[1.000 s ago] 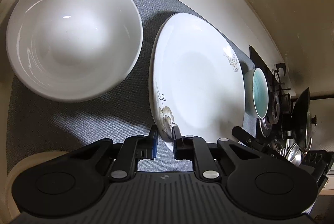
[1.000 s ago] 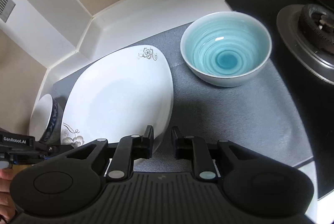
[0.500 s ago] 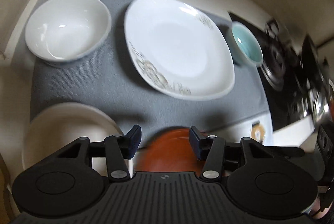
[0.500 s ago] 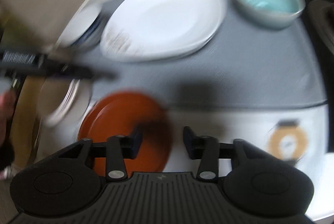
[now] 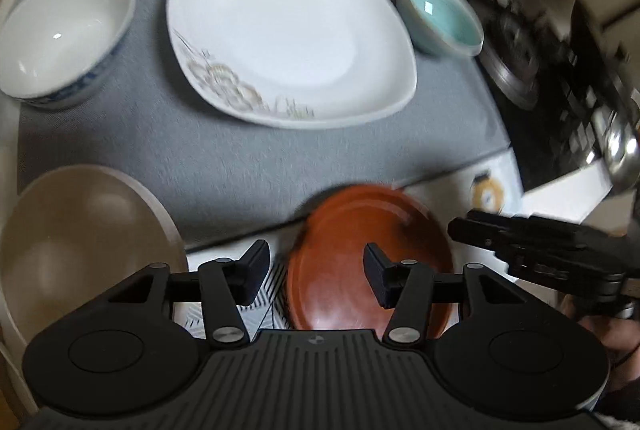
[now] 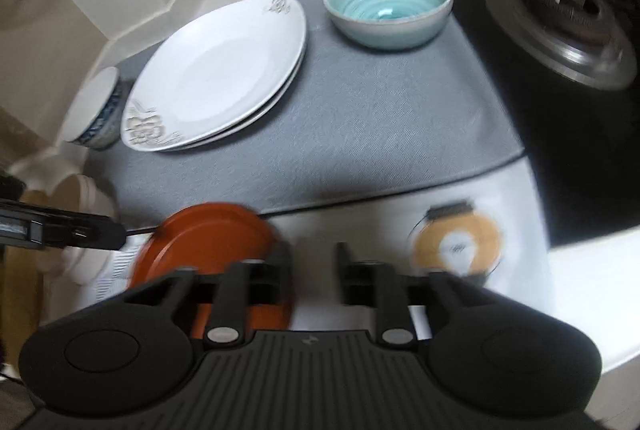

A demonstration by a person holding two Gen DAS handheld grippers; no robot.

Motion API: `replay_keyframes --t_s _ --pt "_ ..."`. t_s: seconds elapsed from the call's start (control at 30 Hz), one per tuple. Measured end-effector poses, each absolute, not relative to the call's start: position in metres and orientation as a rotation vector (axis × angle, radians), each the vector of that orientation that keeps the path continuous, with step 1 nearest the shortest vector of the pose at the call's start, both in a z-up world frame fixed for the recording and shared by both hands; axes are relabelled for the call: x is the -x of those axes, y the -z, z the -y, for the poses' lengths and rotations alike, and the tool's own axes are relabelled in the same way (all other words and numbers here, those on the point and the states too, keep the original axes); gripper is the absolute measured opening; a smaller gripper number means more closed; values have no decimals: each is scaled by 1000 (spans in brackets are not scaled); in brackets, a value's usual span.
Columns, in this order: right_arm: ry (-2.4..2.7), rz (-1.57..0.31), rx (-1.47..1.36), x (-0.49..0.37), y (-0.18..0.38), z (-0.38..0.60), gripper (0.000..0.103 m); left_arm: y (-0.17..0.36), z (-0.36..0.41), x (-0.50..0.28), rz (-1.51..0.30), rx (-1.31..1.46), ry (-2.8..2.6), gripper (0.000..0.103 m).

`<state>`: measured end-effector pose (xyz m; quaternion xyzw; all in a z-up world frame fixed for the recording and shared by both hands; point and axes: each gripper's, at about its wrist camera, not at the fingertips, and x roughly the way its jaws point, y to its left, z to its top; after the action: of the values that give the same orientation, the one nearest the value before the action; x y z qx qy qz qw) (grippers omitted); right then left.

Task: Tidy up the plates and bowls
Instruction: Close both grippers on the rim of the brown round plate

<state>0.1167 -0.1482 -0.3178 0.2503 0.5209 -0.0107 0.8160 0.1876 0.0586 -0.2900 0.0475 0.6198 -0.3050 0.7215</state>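
Plate (image 5: 360, 262) — beneath open left tongs (image 5: 316, 270)

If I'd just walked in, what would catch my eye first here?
Probably the big white floral plate in the middle of the grey mat, with a turquoise bowl beside it toward the stove. Nearer, a rust-red plate sits just off the mat, under the open left hand-held gripper.
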Motion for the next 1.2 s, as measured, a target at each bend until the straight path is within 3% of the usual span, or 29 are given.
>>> replay_keyframes --t_s 0.07,0.13,0.17,0.23,0.27,0.3,0.53,0.77,1.2 --pt "4 -1118 -544 -114 322 142 62 295 -50 -182 -1397 -164 677 53" --pt "-7 -1143 -510 -114 331 133 64 297 -42 -174 -1404 -212 711 52" --pt "8 -1152 -474 -111 335 129 60 299 -39 -171 -1401 -234 720 42" --pt "29 -1142 -394 -106 334 121 32 307 -32 -167 -1418 -283 707 25" --pt "19 -1144 -383 -105 335 121 12 311 -30 -168 -1425 -288 697 10" --pt "23 -1133 -389 -103 333 122 8 314 -29 -168 -1433 -287 690 8" --pt "72 -1045 -457 -92 330 142 6 316 -15 -167 -1439 -257 672 6" --pt "61 -1004 -540 -85 345 153 13 330 -8 -171 -1491 -225 596 6" --pt "77 -912 -483 -72 348 143 9 328 8 -174 -1424 -319 622 5"
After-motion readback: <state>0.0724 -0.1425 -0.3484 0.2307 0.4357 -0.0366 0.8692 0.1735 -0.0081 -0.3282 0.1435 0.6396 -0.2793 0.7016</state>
